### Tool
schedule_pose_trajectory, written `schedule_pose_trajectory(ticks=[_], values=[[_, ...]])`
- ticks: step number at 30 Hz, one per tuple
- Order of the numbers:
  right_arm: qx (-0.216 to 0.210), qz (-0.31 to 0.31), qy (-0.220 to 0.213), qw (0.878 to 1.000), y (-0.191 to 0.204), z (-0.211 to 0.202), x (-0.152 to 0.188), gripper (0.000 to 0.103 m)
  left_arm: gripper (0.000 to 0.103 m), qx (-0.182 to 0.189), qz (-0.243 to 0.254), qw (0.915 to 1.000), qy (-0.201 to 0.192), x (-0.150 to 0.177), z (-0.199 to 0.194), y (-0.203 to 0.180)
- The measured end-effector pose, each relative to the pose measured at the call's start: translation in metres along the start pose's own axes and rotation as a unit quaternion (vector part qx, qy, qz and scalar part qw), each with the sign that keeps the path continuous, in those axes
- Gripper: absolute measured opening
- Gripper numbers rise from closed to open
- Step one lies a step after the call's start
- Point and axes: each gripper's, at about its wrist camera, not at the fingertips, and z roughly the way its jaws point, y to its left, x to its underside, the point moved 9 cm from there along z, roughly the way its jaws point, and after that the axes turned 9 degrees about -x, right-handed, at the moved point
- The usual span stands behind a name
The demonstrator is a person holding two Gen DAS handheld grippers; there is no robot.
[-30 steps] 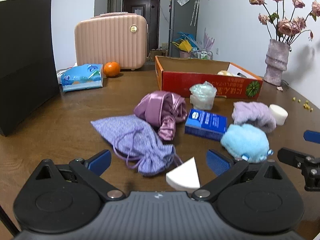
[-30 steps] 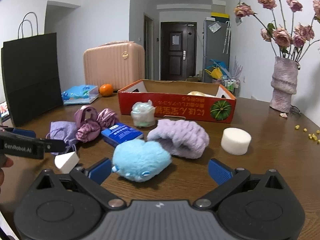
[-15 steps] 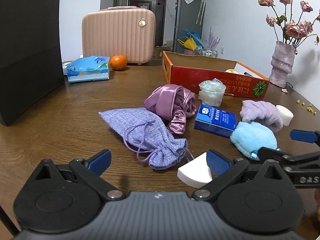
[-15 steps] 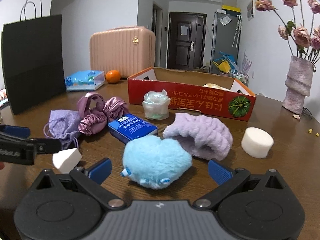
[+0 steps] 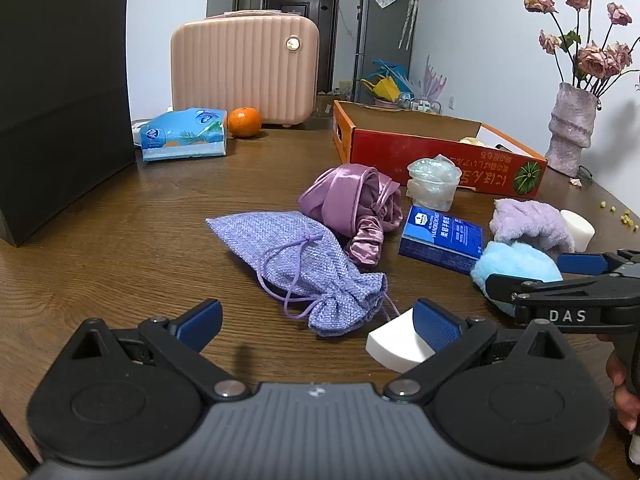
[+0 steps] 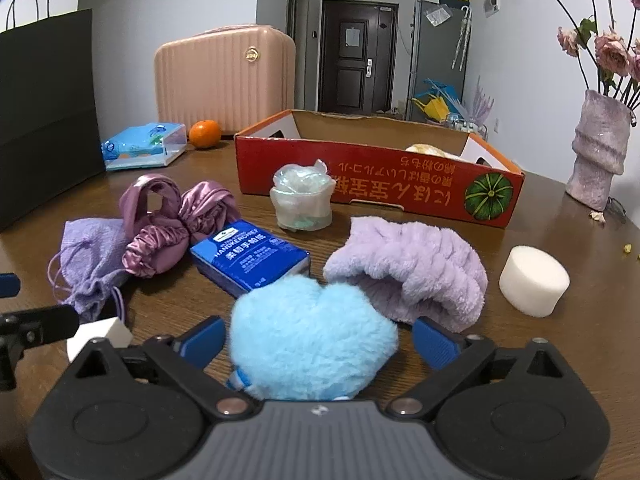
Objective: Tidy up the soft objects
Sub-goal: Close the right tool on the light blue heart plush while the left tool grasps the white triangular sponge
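Jaws of the right gripper stand wide around the blue plush heart on the bench; left gripper gapes over the lilac drawstring pouch.

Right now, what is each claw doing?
Left claw: open, holding nothing.
Right claw: open around the blue plush heart, not clamped.

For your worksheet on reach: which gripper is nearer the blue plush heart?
Right. The right gripper is open around the blue plush heart; the left gripper hangs off to its side.
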Motion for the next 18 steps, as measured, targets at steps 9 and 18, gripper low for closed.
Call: schedule_pose_trajectory(ticks=[9, 18], values=[[-0.012, -0.005, -0.007, 1.000, 0.004, -0.003, 0.001, 0.080, 0.103, -0.002, 0.008, 1.0000, -0.002, 0.000, -0.003, -0.006], [-0.015, 0.015, -0.058, 0.998, -0.008, -0.030, -0.002, 0.080, 0.103, 0.000, 0.023, 0.9997, -0.008, 0.000, -0.011, -0.017]])
